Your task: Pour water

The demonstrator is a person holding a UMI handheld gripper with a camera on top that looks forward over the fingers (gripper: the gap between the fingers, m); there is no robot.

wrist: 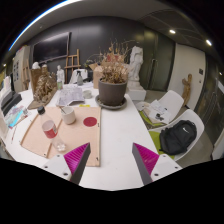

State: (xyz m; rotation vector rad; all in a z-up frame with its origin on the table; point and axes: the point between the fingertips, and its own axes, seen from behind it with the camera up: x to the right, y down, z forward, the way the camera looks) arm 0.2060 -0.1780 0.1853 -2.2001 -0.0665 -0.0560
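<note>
Gripper (113, 160) level, fingers spread wide apart, magenta pads (147, 157) facing inward, nothing held between them.

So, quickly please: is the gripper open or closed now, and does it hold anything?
Gripper: open, holding nothing; only bare white table shows between its fingers.

Ahead of me a potted plant (112, 80) of dry twigs stands mid-table (118, 135). A black bag (180, 137) sits on a chair to my right, an easel (71, 58) by the far wall.
</note>
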